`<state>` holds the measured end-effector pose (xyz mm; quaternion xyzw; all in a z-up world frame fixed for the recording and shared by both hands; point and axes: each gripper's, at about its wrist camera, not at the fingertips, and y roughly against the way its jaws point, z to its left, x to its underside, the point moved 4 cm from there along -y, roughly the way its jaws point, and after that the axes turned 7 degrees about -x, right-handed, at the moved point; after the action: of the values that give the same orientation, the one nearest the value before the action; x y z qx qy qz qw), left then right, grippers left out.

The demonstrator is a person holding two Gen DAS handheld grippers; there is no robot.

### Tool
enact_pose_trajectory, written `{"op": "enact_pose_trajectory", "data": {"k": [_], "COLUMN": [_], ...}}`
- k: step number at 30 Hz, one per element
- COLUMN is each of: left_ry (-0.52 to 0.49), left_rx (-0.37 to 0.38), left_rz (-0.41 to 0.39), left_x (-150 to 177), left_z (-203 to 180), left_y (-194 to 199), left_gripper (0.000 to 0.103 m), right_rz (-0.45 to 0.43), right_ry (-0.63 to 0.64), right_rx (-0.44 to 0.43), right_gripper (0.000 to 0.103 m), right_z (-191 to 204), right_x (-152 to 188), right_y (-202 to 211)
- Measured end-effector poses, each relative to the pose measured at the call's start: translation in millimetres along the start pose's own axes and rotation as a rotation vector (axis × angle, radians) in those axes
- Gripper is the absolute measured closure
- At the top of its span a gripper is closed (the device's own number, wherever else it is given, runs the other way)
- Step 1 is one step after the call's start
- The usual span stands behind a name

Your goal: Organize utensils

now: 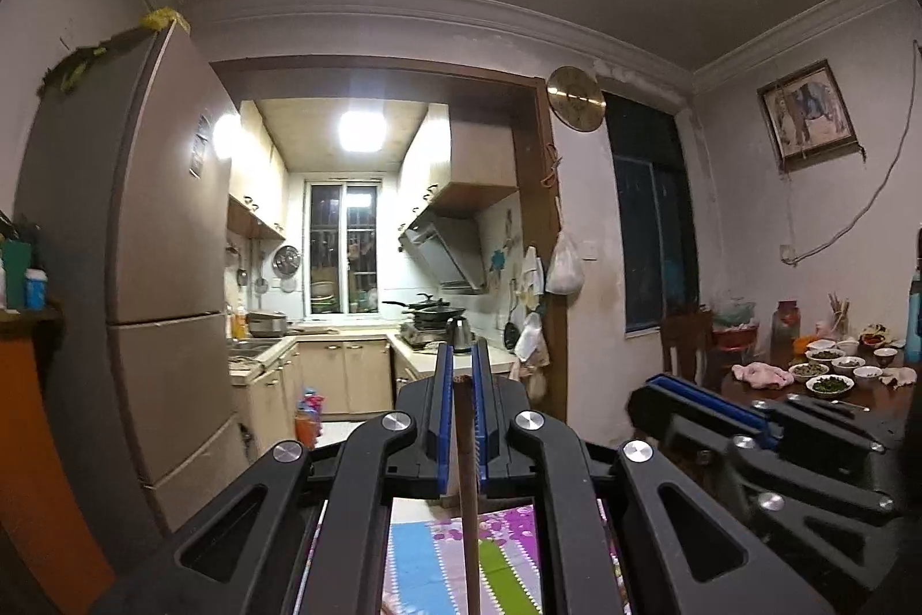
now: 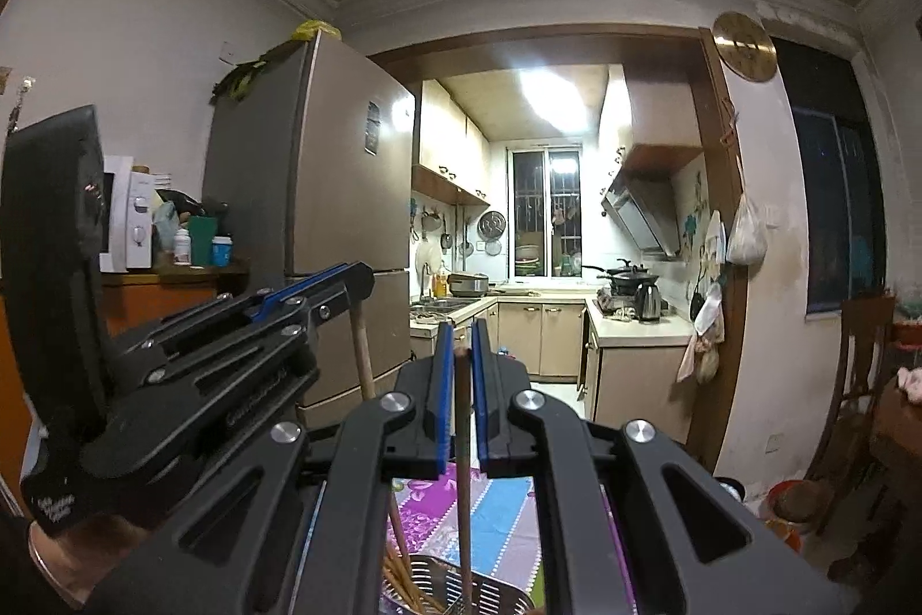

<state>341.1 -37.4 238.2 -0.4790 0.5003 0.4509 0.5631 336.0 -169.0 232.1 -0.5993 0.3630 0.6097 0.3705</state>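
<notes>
My left gripper point(image 1: 461, 373) is shut on a brown wooden chopstick point(image 1: 468, 488) that hangs straight down between the blue pads. My right gripper point(image 2: 461, 355) is shut on another wooden chopstick point(image 2: 463, 465), whose lower end reaches into a perforated metal utensil holder point(image 2: 444, 583) at the bottom edge. Several more chopsticks point(image 2: 403, 577) lean in that holder. The left gripper also shows in the right wrist view point(image 2: 311, 286), with its chopstick point(image 2: 362, 355) hanging below. The right gripper shows in the left wrist view point(image 1: 709, 393), to the right.
A colourful patterned mat point(image 2: 501, 505) lies under the holder. A tall fridge point(image 2: 322, 188) stands left, a kitchen doorway point(image 2: 547, 269) ahead. A dark table point(image 1: 818, 393) with several small bowls stands at the right, with a wooden chair point(image 2: 858, 373) beside it.
</notes>
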Motion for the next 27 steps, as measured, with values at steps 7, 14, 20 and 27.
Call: {"op": "enact_pose_trajectory", "data": {"k": [7,14,20,27], "left_ry": [-0.005,0.032,0.036,0.043], "left_rx": [0.019,0.038,0.011,-0.078], "left_rz": [0.088,0.192,0.245,0.145], "left_x": [71,131,157,111], "left_z": [2,7,16,35], "left_y": [-38,-54,-51,-11], "left_gripper": [0.095,0.095,0.093,0.037], "right_rz": [0.059,0.14,0.178,0.068], "right_ry": [-0.08,-0.153,-0.17,-0.135], "right_rx": [0.017,0.018,0.034,0.079], "right_gripper": [0.098,0.098,0.083,0.049], "right_z": [-20,-24,-24,-28], "right_x": [57,106,127,95], "right_y": [-33,-49,-47,-2]}}
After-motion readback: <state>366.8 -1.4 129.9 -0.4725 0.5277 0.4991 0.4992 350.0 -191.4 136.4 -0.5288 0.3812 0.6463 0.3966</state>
